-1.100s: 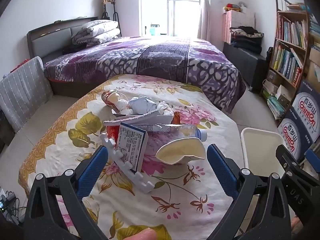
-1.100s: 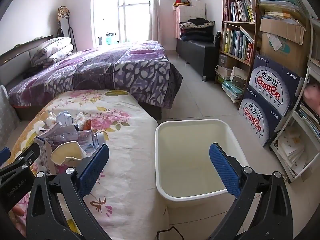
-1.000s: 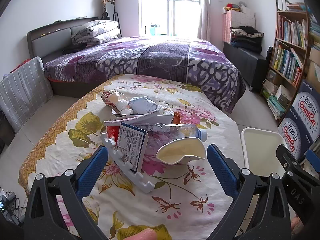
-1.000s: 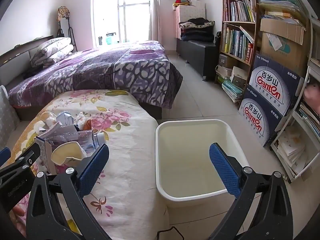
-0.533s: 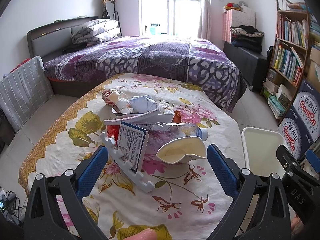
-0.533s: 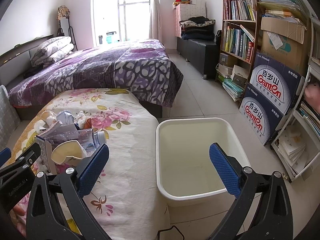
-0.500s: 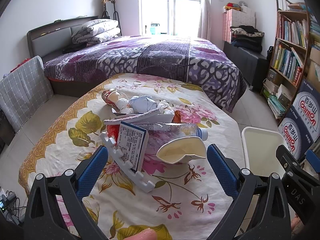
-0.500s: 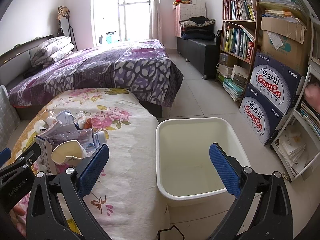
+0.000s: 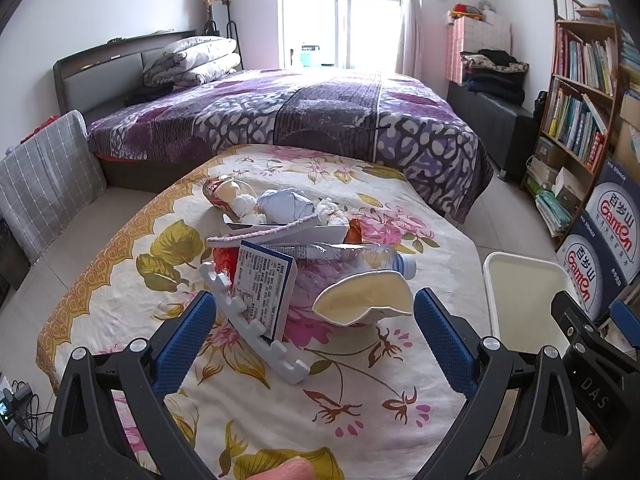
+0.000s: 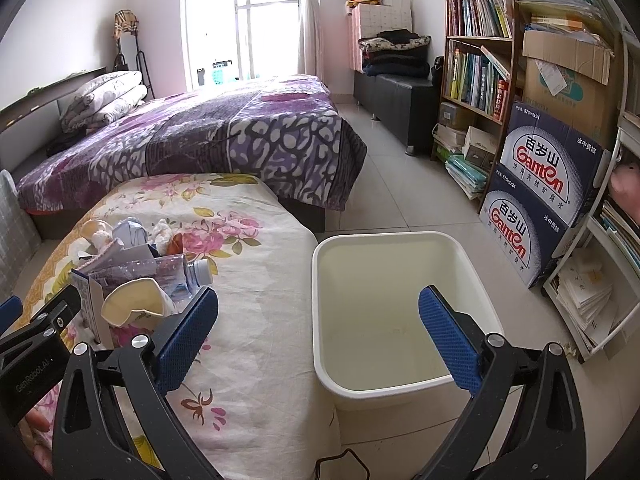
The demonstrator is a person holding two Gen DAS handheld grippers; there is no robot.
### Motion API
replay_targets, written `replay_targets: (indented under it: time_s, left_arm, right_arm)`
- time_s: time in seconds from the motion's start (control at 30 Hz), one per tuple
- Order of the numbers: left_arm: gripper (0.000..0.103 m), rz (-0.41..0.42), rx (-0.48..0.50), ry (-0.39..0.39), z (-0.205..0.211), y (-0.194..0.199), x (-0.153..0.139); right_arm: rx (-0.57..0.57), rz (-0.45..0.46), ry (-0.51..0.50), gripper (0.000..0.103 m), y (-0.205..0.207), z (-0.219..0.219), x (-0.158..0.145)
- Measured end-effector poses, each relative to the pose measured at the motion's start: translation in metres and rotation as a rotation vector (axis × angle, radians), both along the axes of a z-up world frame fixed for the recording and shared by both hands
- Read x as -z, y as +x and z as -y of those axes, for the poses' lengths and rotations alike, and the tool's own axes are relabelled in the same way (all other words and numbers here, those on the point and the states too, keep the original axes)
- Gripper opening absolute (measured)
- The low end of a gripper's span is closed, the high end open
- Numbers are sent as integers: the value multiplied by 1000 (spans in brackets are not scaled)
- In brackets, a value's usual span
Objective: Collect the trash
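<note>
A pile of trash lies on the floral tablecloth (image 9: 168, 320): a squashed cream paper bowl (image 9: 366, 298), a clear plastic bottle (image 9: 372, 258), a blue-and-white printed carton (image 9: 262, 284), a white notched foam strip (image 9: 256, 332), crumpled tissue and a grey-blue wad (image 9: 286, 206). My left gripper (image 9: 316, 336) is open and empty, just short of the bowl and carton. My right gripper (image 10: 320, 340) is open and empty, above the near rim of the empty white bin (image 10: 400, 240). The bowl (image 10: 134, 300) and bottle (image 10: 176, 274) also show in the right wrist view.
The bin (image 9: 520, 264) stands on the tiled floor right of the table. Behind it are stacked Ganten cartons (image 10: 536, 196) and a bookshelf (image 10: 476, 52). A purple bed (image 9: 304, 116) lies beyond the table. A grey checked chair (image 9: 44, 176) is at the left.
Almost nothing has changed. Both grippers stay open and nearly still; the right wrist view has shifted very slightly.
</note>
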State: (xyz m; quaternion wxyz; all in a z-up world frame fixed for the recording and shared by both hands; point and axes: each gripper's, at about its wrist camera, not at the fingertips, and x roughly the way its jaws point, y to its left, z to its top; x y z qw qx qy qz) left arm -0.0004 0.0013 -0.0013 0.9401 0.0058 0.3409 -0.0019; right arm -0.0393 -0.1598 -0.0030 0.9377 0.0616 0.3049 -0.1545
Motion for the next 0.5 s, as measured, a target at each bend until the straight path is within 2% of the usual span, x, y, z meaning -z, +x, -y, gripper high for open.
replay_targets:
  time_s: [0.5]
  left_arm:
    - [96, -12, 1, -16, -13, -1, 3]
  right_arm:
    - [-5, -24, 19, 96, 1, -1, 3]
